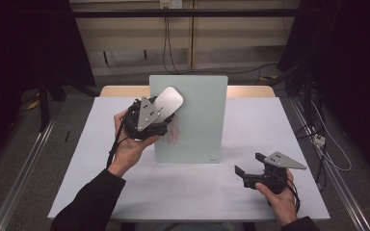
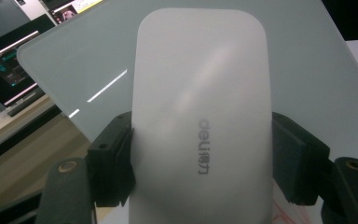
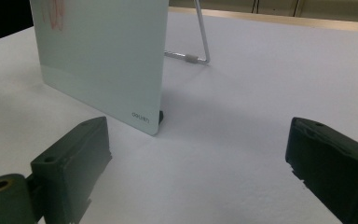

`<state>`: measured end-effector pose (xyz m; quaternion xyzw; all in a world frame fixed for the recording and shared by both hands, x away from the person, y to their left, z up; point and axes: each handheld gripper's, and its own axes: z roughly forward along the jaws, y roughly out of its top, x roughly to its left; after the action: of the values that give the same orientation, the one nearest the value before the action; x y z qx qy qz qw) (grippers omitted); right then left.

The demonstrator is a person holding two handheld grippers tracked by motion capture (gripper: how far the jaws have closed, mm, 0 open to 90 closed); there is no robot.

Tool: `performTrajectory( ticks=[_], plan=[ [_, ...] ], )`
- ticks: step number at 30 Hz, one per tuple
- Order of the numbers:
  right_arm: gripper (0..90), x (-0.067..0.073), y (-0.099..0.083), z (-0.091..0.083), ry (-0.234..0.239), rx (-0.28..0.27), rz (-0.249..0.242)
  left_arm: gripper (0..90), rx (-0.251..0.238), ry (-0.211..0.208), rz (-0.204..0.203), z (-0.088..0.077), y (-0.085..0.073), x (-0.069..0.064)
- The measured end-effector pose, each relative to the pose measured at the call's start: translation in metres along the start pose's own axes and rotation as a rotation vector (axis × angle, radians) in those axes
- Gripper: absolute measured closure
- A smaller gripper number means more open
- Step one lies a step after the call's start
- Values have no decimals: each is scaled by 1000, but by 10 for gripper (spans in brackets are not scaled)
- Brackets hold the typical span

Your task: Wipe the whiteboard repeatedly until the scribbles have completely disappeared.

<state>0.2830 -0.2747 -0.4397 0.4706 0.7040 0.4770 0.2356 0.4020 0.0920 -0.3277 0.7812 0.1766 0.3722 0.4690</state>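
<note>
Eraser: a white, rounded eraser (image 2: pixel 200 116) is clamped by its long sides in the left gripper (image 1: pixel 160 111) and held up against the upper left part of the board (image 1: pixel 197 96).
Left gripper: jaws pressed on both sides of the eraser, seen close in the left gripper view; in the high view the grey plate covers most of the gripper body.
Right gripper: the right gripper (image 1: pixel 245 164) rests low over the table (image 1: pixel 270 125), right of the board's lower corner, jaws spread wide with nothing between them.
Hidden: the eraser's lower end is cut off by the bottom edge of the left gripper view; which face of it meets the board cannot be seen.
Hard to make out: faint red scribbles (image 1: pixel 173 131) on the board beside the left hand (image 1: pixel 130 144), too pale to read.
Writing: grey "deli" logo with small characters on the eraser; a small printed mark at the board's lower right corner, not readable.
Stand: a thin wire leg (image 3: pixel 200 35) props the board from behind.
Edges and room: the board stands near the table's far edge; bare white table lies to its right and in front.
</note>
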Motion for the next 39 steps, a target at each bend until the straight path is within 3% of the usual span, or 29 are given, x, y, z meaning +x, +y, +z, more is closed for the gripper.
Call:
performTrajectory(
  ticks=[8,13,17,19,27,31,34,39],
  plan=[
    [65,0,0,0,1,0,0,310,0,-15,17,1,-10,-9],
    [65,0,0,0,4,1,-1,311,28,-44,46,1,-18,-19],
    [65,1,0,0,4,3,-3,311,36,-63,50,1,-21,-21],
    [65,1,0,0,3,3,-1,311,30,-71,31,1,-19,-18],
    [65,0,0,0,4,4,-1,310,-7,-19,16,1,6,7],
    [65,0,0,0,4,2,-2,310,-21,-2,2,1,12,14],
    [65,0,0,0,4,3,-2,311,-11,10,33,2,11,10],
    [65,1,0,0,6,5,-1,310,8,-7,62,4,4,-1]
  ],
)
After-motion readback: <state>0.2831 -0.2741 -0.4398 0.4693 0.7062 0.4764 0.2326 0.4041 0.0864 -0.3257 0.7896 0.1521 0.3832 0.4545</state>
